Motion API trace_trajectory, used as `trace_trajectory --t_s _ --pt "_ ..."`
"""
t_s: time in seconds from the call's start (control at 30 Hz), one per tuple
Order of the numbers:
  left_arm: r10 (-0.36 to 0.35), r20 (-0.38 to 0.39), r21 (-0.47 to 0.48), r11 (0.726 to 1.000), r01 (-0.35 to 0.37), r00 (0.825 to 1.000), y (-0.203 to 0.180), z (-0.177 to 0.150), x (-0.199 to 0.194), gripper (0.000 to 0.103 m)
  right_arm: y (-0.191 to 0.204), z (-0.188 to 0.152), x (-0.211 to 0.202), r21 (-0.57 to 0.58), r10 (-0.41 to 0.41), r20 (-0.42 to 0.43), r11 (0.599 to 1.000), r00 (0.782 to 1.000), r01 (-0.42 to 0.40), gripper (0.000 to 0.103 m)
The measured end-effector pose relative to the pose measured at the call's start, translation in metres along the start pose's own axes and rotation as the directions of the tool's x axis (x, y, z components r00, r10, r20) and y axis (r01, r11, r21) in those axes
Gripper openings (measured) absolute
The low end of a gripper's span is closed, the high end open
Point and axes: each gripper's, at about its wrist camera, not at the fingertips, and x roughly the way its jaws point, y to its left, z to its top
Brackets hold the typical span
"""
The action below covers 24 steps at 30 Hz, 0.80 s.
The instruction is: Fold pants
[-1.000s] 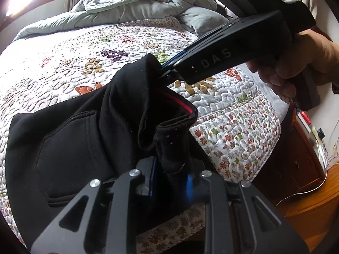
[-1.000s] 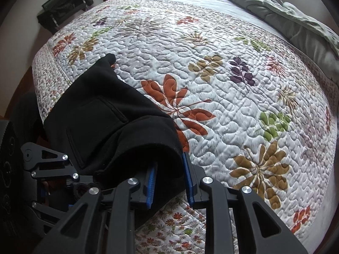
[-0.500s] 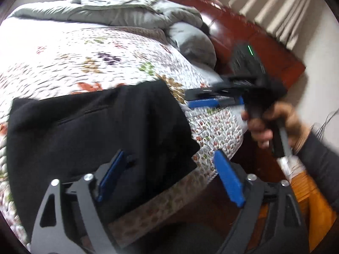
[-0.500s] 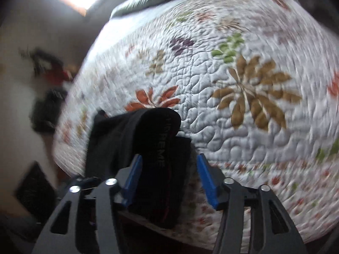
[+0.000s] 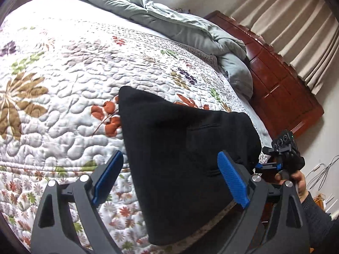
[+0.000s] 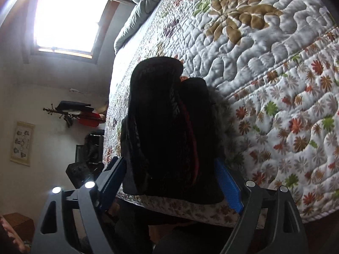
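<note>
Bedroom, quilted bed (image 5: 63, 80) by a window, folded black pants (image 5: 182, 152) lying at its near edge.

Both jaws have just been opening: the left hand-held gripper (image 5: 170, 176) stands apart over the folded bundle, and the right hand-held gripper (image 6: 171, 181) stands apart around its thick end, neither pressing the cloth. To finish well, I judge, draw both straight back without snagging the layers, then square any edge hanging over the bed's side. No containers show in either view.
</note>
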Motion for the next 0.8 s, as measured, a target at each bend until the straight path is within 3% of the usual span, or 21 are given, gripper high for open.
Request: trace_trajectory --t_s 0.27,0.3,0.37,0.47,0.57,0.6,0.73,0.8 --pt "0.004 -0.005 -0.017 1.0 -0.004 1.0 0.014 -0.01 0.002 0.09 0.017 -0.009 -0.005 0.014 -0.087 0.067 0.996 0.994 0.086 0.047" --pt "0.003 0.003 -0.022 1.0 -0.003 1.0 0.016 -0.01 0.0 0.09 0.021 -0.012 -0.007 0.011 -0.061 0.086 0.998 0.994 0.06 0.041" --pt "-0.003 0.011 -0.037 0.999 0.003 1.0 0.018 -0.009 -0.001 0.09 0.023 -0.015 -0.006 0.025 -0.023 0.082 0.999 0.996 0.021 0.041" --pt "-0.001 0.0 -0.032 0.999 0.001 1.0 0.019 -0.011 0.002 0.09 0.021 -0.012 0.006 0.051 -0.052 0.053 0.998 0.997 0.049 0.049" --pt "0.004 -0.007 -0.03 1.0 -0.004 1.0 0.019 -0.013 0.003 0.09 0.022 -0.013 0.014 0.081 -0.027 0.048 0.996 0.998 0.023 0.05" --pt "0.005 -0.007 -0.028 1.0 -0.005 1.0 0.019 -0.014 0.002 0.09 0.02 -0.014 0.015 0.079 -0.026 0.047 0.997 0.999 0.022 0.048" --pt "0.012 -0.019 -0.041 0.999 -0.013 1.0 0.021 -0.014 0.006 0.09 0.023 -0.016 0.009 0.074 -0.023 0.069 0.997 0.997 0.018 0.022" --pt "0.004 -0.028 -0.05 0.999 -0.006 1.0 0.02 -0.013 0.009 0.089 0.035 -0.018 -0.002 0.047 -0.033 0.089 0.998 0.995 0.029 0.019"
